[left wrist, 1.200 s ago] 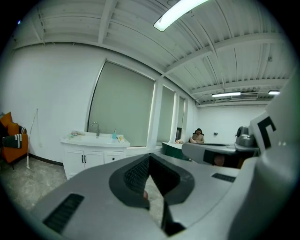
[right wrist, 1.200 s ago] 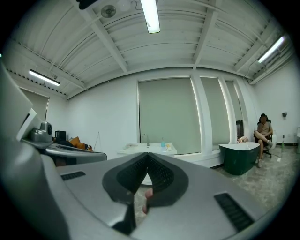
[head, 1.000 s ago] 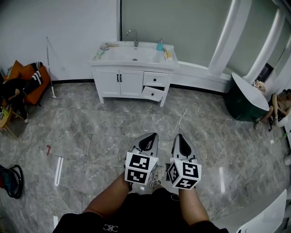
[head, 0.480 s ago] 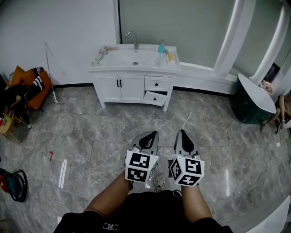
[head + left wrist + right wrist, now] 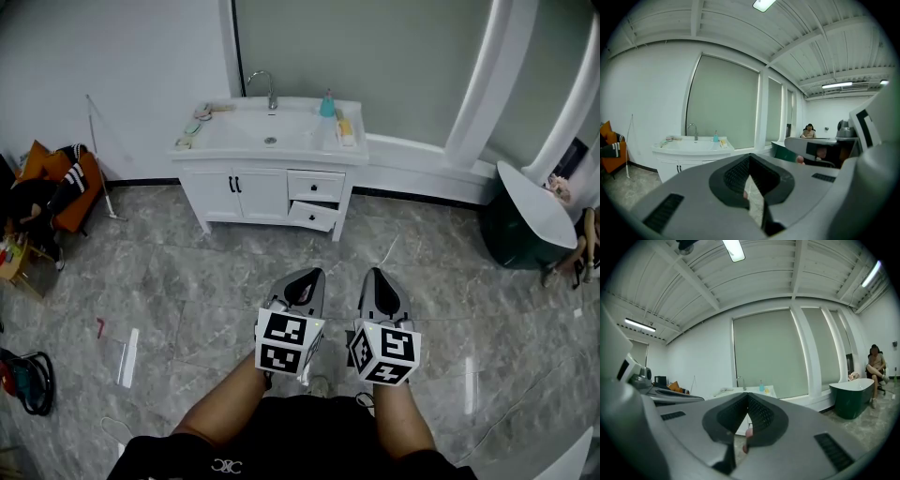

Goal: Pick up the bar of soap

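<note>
Approach toward the vanity, both claws closed and empty.

Head view: left gripper (image 5: 305,277) and right gripper (image 5: 375,275) point at the white vanity (image 5: 246,184), well apart from it. The yellowish bar of soap (image 5: 345,131) seems to lie right of the basin, beside a teal bottle (image 5: 328,103). Left gripper view: jaws together, nothing between. Right gripper view: the same. Better to open one claw only near the counter and take the soap by its narrow sides.

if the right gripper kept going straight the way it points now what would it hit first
Only open grey marble floor lies just ahead of the right gripper. Its jaws aim at the white vanity cabinet under the sink, so probably that cabinet's front, though depth is unclear.
</note>
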`<state>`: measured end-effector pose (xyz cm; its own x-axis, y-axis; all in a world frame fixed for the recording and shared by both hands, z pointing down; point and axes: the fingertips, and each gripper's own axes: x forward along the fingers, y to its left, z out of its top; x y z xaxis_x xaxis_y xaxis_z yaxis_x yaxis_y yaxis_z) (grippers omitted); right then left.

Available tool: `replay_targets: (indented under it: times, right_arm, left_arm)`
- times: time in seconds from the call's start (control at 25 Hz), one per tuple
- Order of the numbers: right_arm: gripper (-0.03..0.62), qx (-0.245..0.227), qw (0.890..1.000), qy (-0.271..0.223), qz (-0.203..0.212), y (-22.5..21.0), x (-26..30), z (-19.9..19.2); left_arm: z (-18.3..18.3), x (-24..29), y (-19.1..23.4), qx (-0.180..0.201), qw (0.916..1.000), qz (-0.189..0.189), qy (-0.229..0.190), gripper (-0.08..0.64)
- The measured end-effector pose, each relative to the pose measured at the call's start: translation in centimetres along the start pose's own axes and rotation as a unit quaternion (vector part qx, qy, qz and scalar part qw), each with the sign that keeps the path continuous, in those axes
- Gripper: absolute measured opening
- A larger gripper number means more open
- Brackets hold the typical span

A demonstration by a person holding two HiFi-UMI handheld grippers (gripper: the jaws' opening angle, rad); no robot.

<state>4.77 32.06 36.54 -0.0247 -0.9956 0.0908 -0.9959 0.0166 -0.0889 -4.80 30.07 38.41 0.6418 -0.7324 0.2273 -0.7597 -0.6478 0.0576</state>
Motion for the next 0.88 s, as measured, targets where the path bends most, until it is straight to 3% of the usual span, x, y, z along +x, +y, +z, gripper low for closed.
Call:
replay_targets:
  times: [0.48, 0.88]
  right_arm:
    - [0.002, -0.006, 1.0, 0.013, 0.012, -5.7, 4.9, 0.0]
    - [0.002, -0.008, 1.0, 0.02, 0.01, -7.2, 10.3, -0.2]
  left_arm:
    - [0.6, 7.9, -1.4, -0.005, 0.9999, 0.002, 0.014, 0.0]
    - [1.2, 13.1, 1.4, -0.015, 0.9998, 0.003, 0.009, 0.0]
